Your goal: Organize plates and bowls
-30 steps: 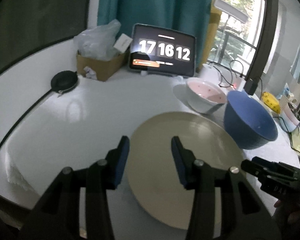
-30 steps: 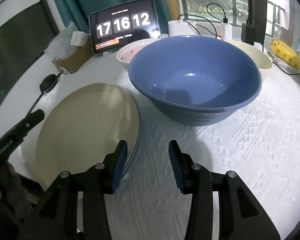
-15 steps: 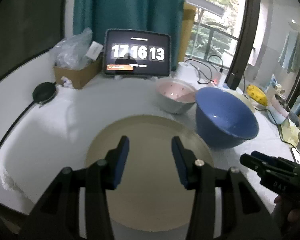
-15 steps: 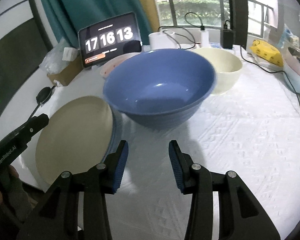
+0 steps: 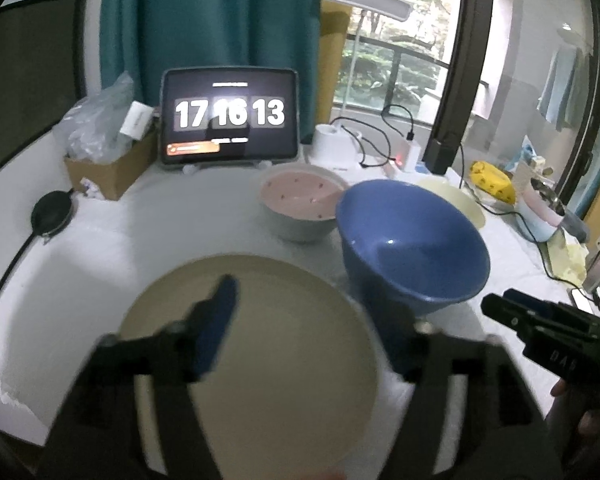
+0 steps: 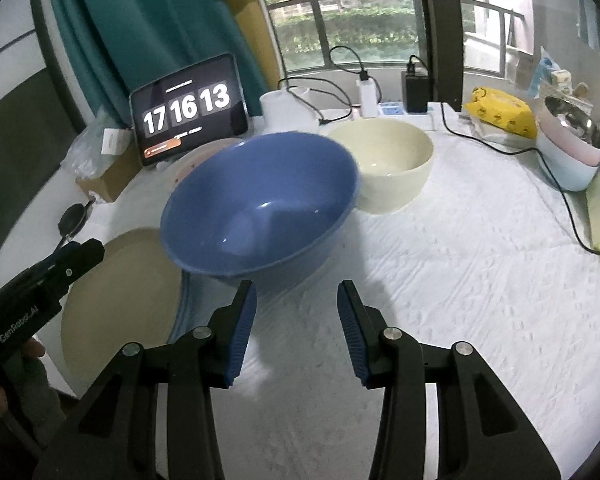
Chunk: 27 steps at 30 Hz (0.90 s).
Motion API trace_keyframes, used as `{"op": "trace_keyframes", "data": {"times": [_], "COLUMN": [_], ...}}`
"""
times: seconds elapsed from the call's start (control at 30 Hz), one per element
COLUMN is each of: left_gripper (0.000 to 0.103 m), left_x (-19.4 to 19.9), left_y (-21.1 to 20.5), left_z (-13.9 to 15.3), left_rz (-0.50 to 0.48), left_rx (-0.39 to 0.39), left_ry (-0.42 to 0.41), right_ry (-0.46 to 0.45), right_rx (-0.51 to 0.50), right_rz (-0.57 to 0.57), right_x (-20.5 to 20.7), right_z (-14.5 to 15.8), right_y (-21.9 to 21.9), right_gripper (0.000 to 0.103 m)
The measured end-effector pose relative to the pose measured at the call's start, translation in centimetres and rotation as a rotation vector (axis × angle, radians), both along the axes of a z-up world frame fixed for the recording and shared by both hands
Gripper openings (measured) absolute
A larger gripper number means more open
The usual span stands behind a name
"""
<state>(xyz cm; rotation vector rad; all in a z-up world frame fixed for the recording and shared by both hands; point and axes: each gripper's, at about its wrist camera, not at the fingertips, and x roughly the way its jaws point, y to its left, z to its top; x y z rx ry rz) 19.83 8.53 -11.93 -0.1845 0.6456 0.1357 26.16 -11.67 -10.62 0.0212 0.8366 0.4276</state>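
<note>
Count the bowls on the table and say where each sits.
3. The blue bowl sits beside the beige plate; the cream bowl is behind it toward the window; the pink-lined bowl is in front of the tablet. Others may be hidden.

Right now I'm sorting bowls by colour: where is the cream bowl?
In the right wrist view the cream bowl sits just right of and behind the blue bowl, before the chargers.

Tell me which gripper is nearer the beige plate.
Left. The left gripper hangs open directly above the beige plate; the right gripper sits off its side, before the blue bowl.
</note>
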Motion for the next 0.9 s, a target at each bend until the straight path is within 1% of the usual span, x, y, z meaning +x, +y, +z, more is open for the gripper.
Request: {"op": "trace_keyframes", "data": {"times": [0.3,0.57,0.77,0.9], "left_gripper": [0.073,0.073,0.073,0.072], "left_x": [2.6,5.6,7.5,8.5], "left_y": [-0.6,-0.8,-1.2,-1.4], "left_z": [0.5,0.0,-0.9,-1.5], "left_rz": [-0.042,-0.080,-0.094,-0.094], "left_rx": [-0.003,-0.021,0.005,0.036], "left_ry": [-0.006,0.017,0.044,0.058], "right_ry": [-0.017,-0.014,0.010,0.025], "right_rx": [-0.001,0.010,0.009,0.004], "right_rz": [-0.034,-0.057,-0.053,-0.048], "right_x": [1.9,4.0,5.7,6.6], "right_z": [0.8,0.8,0.1,-0.7], "right_y": [-0.8,-1.2,-0.8,-0.5], "right_gripper": [0.044,0.044,0.044,0.044]}}
